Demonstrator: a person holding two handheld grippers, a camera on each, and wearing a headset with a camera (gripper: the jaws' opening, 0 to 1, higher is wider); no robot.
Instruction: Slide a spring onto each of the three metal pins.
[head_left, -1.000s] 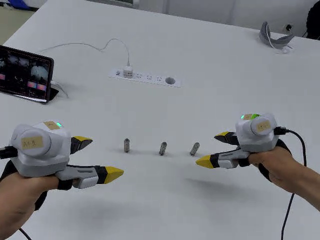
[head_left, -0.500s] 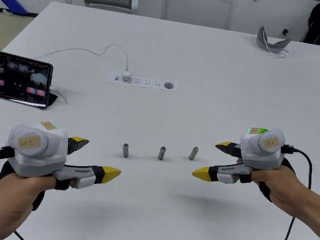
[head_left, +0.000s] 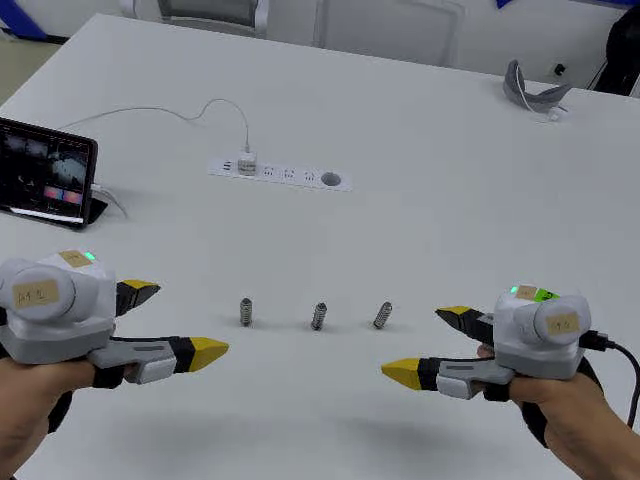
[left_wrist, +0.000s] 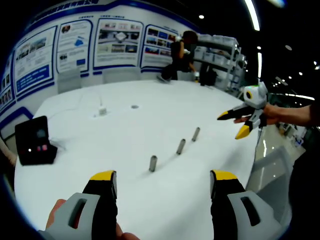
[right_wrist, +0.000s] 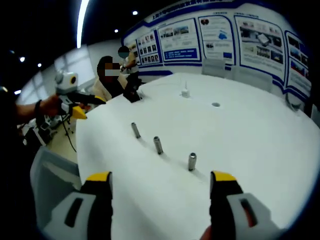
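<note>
Three short metal pins stand in a row on the white table, each looking coiled like a spring: the left pin, the middle pin and the right pin. My left gripper hovers open to the left of the row with nothing between its yellow-tipped fingers. My right gripper is open and empty just right of the row, nearer to me. In the left gripper view the left gripper faces the nearest pin. In the right gripper view the right gripper faces its nearest pin.
A white power strip with a plugged charger lies beyond the pins. A tablet stands at the left edge. A grey strap-like object lies far right. A person sits past the table's end.
Both grippers have drawn back toward me, the right one farther from the right pin. The head camera has tilted, so the scene sits lower. The pins have not moved.
</note>
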